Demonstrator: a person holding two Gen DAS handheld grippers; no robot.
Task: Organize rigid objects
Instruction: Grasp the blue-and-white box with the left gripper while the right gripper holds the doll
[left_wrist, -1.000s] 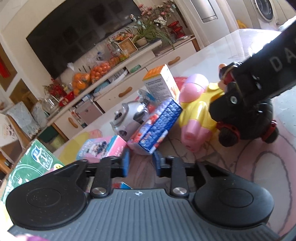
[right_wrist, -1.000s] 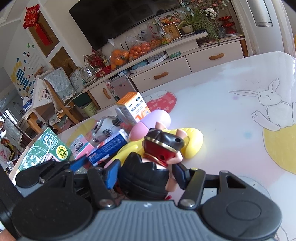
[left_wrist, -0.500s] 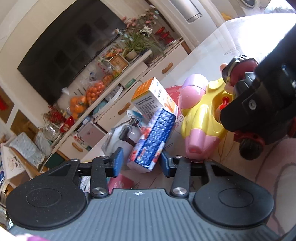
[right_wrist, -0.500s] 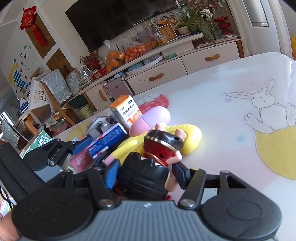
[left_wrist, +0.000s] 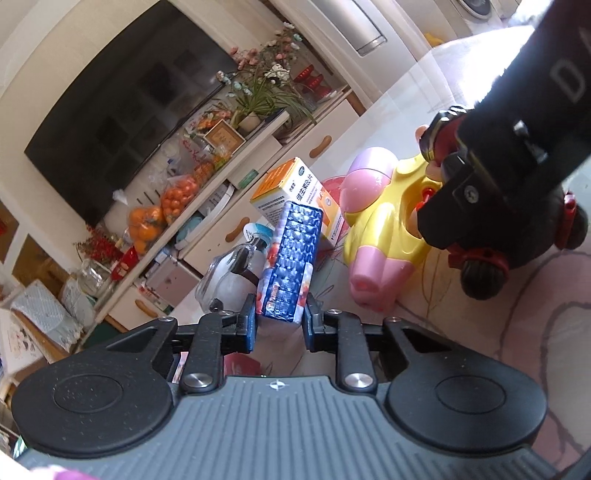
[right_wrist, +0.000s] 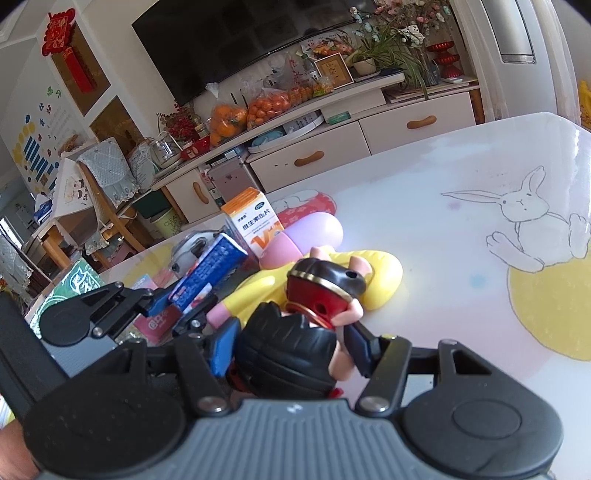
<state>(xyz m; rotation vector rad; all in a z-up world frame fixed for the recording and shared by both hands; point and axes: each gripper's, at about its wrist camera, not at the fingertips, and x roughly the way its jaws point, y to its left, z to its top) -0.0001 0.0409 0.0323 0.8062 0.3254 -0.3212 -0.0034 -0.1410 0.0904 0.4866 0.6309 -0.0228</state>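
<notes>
— Where does your blue box stand right now?

— It sits at the near edge of the cluster on the counter, tilted, its far end leaning toward the orange-and-white carton. Your left gripper has just been closing, and the near end of the box is between the pads, clamped from both sides.

— And the right one?

— Your right gripper is clenched on the black-haired figurine, the one with the red-and-gold headpiece. It hangs just in front of the yellow-and-pink toy, which lies on its side.

— How far along are you, would you say?

— Early, I judge. The toys and boxes are bunched together in one heap – the carton, the yellow toy, a silver-and-clear thing behind the blue box, a pink pack flat on the counter. Nothing looks sorted; both grasped pieces need a place yet.

— Anything legible?

— The carton carries Chinese characters and a large orange "V". The right gripper's black body shows a white "D" in the left view. The blue box's print is too small to read.
</notes>
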